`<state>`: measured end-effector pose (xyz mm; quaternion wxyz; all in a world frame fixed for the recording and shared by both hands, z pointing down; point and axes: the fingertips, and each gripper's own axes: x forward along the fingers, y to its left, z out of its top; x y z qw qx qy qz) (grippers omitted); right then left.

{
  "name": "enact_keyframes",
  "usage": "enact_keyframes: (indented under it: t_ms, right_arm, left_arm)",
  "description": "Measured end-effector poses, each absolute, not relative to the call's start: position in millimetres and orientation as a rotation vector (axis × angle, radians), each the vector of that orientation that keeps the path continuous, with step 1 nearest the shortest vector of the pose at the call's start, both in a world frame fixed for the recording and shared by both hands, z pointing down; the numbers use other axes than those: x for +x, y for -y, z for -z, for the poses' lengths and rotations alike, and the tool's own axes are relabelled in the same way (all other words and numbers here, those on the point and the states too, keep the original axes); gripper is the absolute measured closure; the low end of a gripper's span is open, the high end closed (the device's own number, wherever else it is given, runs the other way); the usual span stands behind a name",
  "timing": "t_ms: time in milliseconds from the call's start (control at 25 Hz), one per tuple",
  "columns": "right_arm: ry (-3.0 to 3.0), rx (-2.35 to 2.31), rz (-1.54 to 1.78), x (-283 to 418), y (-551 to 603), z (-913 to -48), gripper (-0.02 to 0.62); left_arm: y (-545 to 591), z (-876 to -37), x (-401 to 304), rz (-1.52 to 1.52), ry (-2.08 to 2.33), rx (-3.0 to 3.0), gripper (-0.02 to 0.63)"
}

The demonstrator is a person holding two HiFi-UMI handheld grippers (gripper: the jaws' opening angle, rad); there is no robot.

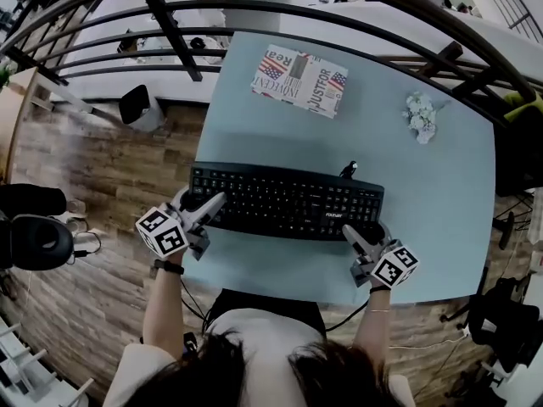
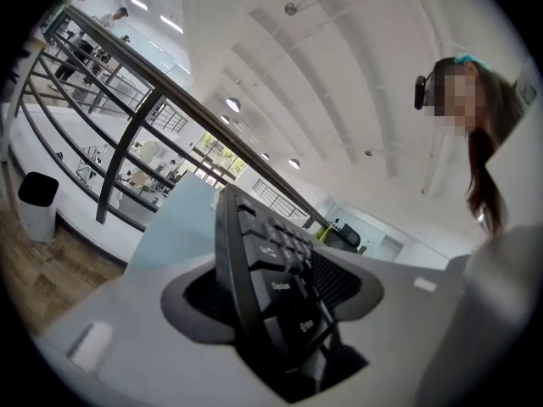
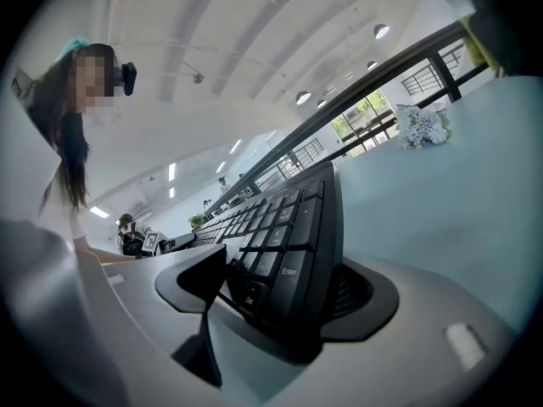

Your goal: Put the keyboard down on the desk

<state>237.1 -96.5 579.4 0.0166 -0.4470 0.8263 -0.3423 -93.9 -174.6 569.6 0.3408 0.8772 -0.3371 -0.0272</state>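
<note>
Keyboard, black and full-size, seen from above over the near half of a pale blue worktop, its length running from 9 o'clock to 3 o'clock. A person holds it by both ends with two hand-held grippers.

The left gripper comes in at the keyboard's 8 o'clock corner, and its grey fingers are clamped on the left end, one on each face of the board. The right gripper comes in at the 4 o'clock corner. Its fingers are clamped on the right end, by the Enter and Del keys.

Both gripper views show the keyboard edge-on, stretching away between the fingers. From these views it cannot be told whether the keyboard's underside touches the worktop.

At 12 o'clock from the keyboard, well apart, lies a flat printed box with flag patterns. At 2 o'clock, near the far right edge, sits a small bunch of white flowers. A small dark object lies just beyond the keyboard's far edge, too small to identify. A black railing curves past the far side of the worktop, and a wooden floor shows at 9 o'clock.
</note>
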Motion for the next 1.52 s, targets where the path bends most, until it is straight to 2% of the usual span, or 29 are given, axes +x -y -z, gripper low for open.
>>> enact_keyframes:
  t_ms: [720, 840, 1520]
  right_arm:
    - [-2.541, -1.505, 1.335, 248.3, 102.3, -632.4, 0.244]
    - [-2.547, -1.577, 1.371, 252.4, 103.3, -639.2, 0.225]
    - [-2.623, -1.773, 1.417, 253.3, 102.5, -654.6, 0.219]
  left_arm:
    - [187.9, -621.6, -86.0, -0.046, 0.885, 2.205, 0.284]
    - [188.5, -624.4, -85.8, -0.080, 0.920, 2.204, 0.273]
    - [188.8, -649.6, -96.0, -0.374, 1.087, 2.162, 0.202]
